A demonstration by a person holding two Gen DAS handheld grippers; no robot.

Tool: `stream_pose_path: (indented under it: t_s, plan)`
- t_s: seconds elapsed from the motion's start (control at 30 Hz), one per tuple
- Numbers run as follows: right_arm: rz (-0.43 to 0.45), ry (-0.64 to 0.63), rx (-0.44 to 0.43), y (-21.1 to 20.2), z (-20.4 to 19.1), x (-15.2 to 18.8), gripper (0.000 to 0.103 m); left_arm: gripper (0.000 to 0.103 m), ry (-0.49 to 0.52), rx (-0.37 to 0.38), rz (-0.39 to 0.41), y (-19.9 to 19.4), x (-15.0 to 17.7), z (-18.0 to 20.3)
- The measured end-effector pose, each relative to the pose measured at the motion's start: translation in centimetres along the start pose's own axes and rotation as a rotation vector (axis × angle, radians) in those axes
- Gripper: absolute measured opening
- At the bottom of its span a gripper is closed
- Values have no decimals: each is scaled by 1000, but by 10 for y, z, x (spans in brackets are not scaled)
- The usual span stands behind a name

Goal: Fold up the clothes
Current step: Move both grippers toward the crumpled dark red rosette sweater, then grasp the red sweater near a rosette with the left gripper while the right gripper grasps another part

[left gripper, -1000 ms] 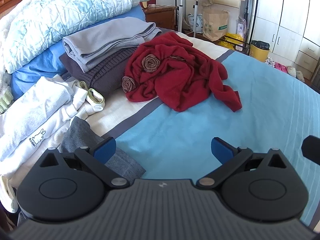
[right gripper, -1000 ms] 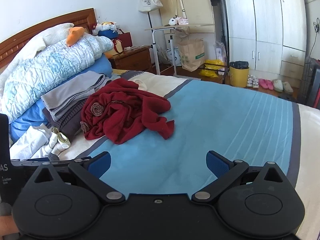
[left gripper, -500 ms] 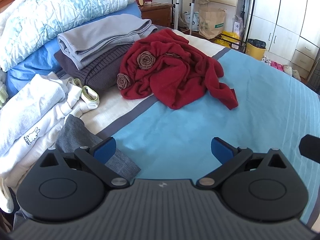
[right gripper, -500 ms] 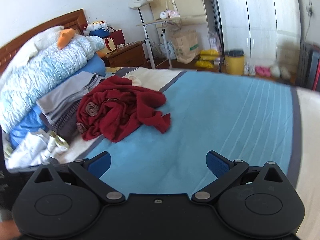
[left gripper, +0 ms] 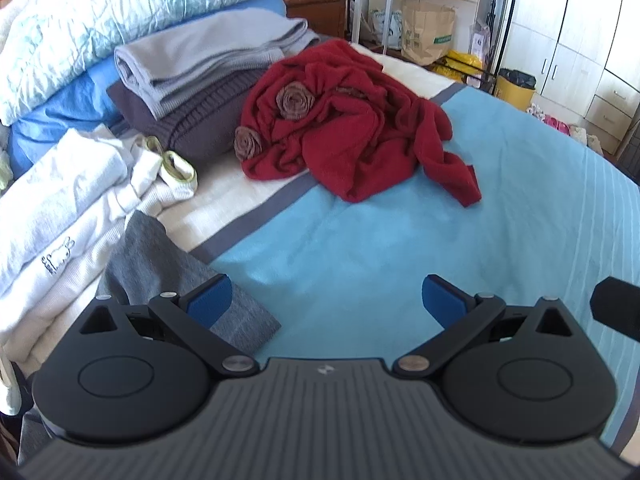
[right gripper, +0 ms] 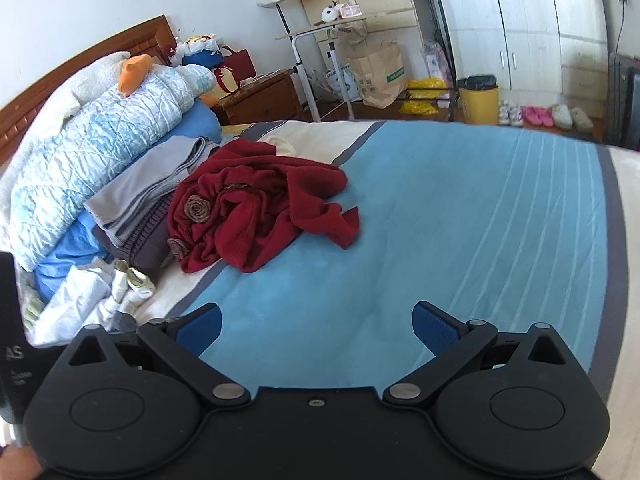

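A crumpled dark red garment [left gripper: 352, 128] with fabric rose decorations lies on the blue bedspread [left gripper: 400, 248], also in the right wrist view [right gripper: 256, 208]. My left gripper [left gripper: 326, 300] is open and empty, hovering above the bedspread well short of the red garment. My right gripper [right gripper: 316, 326] is open and empty, also short of the garment. A grey cloth [left gripper: 168, 264] lies just under the left gripper's left finger.
Folded grey garments [left gripper: 208, 68] are stacked left of the red one. White clothes [left gripper: 72, 208] lie at the left edge. Quilts [right gripper: 96, 152] are piled by the headboard. Beyond the bed are a paper bag [right gripper: 378, 74], yellow bin [right gripper: 478, 102] and wardrobe [right gripper: 540, 20].
Both grippers have shifted slightly toward the red garment, which looks a little nearer. Both stay open and empty.
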State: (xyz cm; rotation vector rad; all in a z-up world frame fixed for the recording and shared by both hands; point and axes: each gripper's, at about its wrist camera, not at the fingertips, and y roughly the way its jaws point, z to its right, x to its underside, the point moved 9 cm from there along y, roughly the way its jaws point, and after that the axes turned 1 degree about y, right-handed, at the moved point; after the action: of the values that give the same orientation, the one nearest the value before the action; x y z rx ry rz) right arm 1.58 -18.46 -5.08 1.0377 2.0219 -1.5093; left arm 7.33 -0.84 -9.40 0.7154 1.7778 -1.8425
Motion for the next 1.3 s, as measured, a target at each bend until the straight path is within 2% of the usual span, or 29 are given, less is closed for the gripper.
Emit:
stream_pose_path:
  t_s: [0.3, 0.37, 0.4, 0.43, 0.47, 0.53, 0.57, 0.67, 0.77, 0.87, 0.97, 1.0, 1.07, 1.13, 1.2, 1.27, 1.3]
  plan:
    - [-5, 53, -59, 18, 8, 7, 103, 103, -36, -47, -64, 19, 6, -7]
    - [34, 121, -123, 20, 11, -2, 103, 103, -75, -2, -135, 22, -7, -2]
    - [47, 154, -152, 21, 11, -10, 103, 103, -103, 67, -150, 18, -21, 4]
    - [59, 185, -181, 23, 12, -18, 103, 103, -113, 149, -117, 8, -42, 13]
    - [59, 193, -193, 27, 11, -26, 103, 102, -98, 194, -69, 0, -62, 19]
    - [56, 196, -181, 36, 10, -47, 103, 103, -40, 171, 15, -8, -103, 24]
    - [62, 197, -186, 39, 10, -57, 103, 103, -35, 135, 34, -5, -119, 21]
    - [71, 202, -199, 52, 10, -87, 103, 103, -76, 92, 58, 21, -154, 3]
    - [49, 192, -198, 74, 12, -104, 103, 103, -163, 16, 38, 67, -149, -30]
    - [7, 156, -205, 109, 9, -107, 103, 103, -218, 17, -94, 126, -115, -56]
    - [-92, 195, -293, 149, 0, -102, 103, 101, -327, -6, -158, 169, -92, -88]
    - [-118, 231, -306, 164, -2, -102, 103, 101, -378, 13, -164, 177, -93, -95]
    - [-162, 294, -324, 194, -5, -103, 103, 101, -526, 131, -145, 185, -102, -107]
    - [-185, 334, -312, 224, -7, -108, 103, 101, -662, 278, -87, 182, -112, -113]
    - [-193, 348, -244, 249, -5, -112, 103, 100, -657, 305, -61, 178, -116, -113]
    - [-201, 355, -155, 272, -2, -116, 103, 98, -613, 242, -51, 180, -115, -114]
    - [-188, 370, -160, 277, -1, -117, 103, 94, -612, 220, -47, 183, -113, -114]
